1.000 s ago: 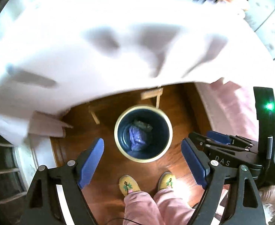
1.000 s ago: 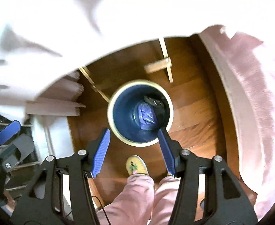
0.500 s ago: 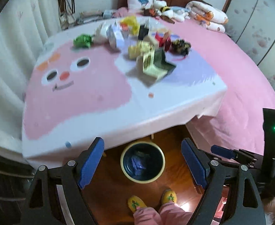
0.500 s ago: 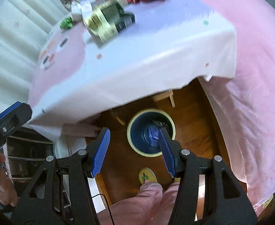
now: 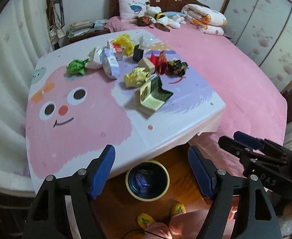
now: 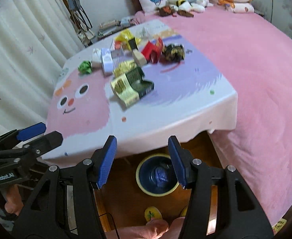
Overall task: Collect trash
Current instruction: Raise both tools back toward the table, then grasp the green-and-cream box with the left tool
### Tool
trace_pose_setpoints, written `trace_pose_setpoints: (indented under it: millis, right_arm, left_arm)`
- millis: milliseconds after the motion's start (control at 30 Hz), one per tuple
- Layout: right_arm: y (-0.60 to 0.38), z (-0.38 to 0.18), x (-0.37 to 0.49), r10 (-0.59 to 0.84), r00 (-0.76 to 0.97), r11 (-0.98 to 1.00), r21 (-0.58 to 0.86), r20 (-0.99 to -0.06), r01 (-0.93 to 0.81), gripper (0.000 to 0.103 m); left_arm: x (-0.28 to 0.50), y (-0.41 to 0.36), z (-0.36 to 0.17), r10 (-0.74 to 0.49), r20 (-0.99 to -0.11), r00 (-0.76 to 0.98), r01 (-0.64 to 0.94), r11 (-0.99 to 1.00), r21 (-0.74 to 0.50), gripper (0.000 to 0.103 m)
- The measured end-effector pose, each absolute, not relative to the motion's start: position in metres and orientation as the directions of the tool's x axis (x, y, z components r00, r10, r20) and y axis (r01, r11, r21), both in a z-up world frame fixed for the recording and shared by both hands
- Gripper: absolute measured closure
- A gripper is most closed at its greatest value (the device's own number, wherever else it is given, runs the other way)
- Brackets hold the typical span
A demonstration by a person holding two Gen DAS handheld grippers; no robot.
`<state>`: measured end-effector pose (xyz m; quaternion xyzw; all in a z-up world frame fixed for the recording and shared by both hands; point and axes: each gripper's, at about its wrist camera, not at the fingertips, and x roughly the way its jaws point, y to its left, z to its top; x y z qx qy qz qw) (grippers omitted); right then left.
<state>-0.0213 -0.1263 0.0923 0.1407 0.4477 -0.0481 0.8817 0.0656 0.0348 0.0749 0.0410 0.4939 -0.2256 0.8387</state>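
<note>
Trash lies scattered on a table with a pink cartoon-face cloth point(image 5: 70, 139) point(image 6: 82, 119): a green-and-cream carton point(image 5: 153, 94) point(image 6: 131, 88), a green wad point(image 5: 76, 66) point(image 6: 85, 66), a yellow foil wad point(image 5: 136, 76), a white-blue carton point(image 5: 110, 63) point(image 6: 107, 59), a red box point(image 5: 159, 60) point(image 6: 152, 52), a dark wad point(image 5: 177, 66) point(image 6: 173, 52). On the floor under the table edge stands a dark blue bin point(image 5: 147, 180) point(image 6: 158, 174) holding a purple wrapper. My left gripper point(image 5: 152, 169) and right gripper point(image 6: 142, 159) hover open and empty above the bin.
A pink bed point(image 5: 235, 69) with pillows, plush toys and a rolled quilt runs along the right. White curtains point(image 6: 16, 49) hang at left. A person's yellow slippers point(image 5: 162, 215) and pink trousers stand on the wooden floor beside the bin.
Both grippers have risen from low beside the bin to above table height; the tabletop and its trash have come into view. Both stayed open.
</note>
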Motion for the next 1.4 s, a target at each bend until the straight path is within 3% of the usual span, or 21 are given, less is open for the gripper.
trace_pose_setpoints:
  millis: [367,733,867,933,967,1100,1200,1400]
  right_arm:
    - [-0.151,0.081,0.050,0.053,0.587,0.973,0.174,-0.808,0.151,0.053]
    - [-0.210,0.036,0.194,0.219,0.466,0.968,0.252,-0.857,0.010,0.053]
    - [-0.221,0.013,0.225,0.280,0.397,0.957,0.285,-0.874,-0.048,0.053]
    - [-0.224,0.002,0.235,0.306,0.368,0.952,0.294,-0.878,-0.089,0.053]
    - [-0.223,-0.002,0.238,0.315,0.356,0.949,0.299,-0.880,-0.101,0.053]
    - [-0.222,-0.016,0.253,0.343,0.317,0.939,0.312,-0.884,-0.146,0.053]
    - [-0.218,-0.020,0.261,0.359,0.304,0.932,0.318,-0.883,-0.176,0.053]
    - [-0.198,-0.019,0.272,0.388,0.291,0.912,0.318,-0.874,-0.259,0.052]
  left_arm:
    - [0.141,0.006,0.048,-0.317,-0.869,0.381,0.395,0.905,-0.157,0.026]
    - [0.270,-0.059,-0.035,-0.204,-0.952,0.230,0.352,0.929,-0.114,0.027]
    - [0.295,-0.075,-0.065,-0.206,-0.969,0.136,0.337,0.930,-0.150,0.036]
    - [0.302,-0.080,-0.077,-0.212,-0.973,0.094,0.319,0.932,-0.172,0.046]
    - [0.304,-0.082,-0.080,-0.214,-0.973,0.082,0.309,0.934,-0.179,0.056]
    - [0.303,-0.084,-0.084,-0.265,-0.961,0.077,0.255,0.937,-0.238,0.073]
    - [0.301,-0.086,-0.081,-0.273,-0.957,0.097,0.222,0.943,-0.247,0.080]
    - [0.282,-0.087,-0.068,-0.242,-0.957,0.161,0.160,0.963,-0.217,0.082]
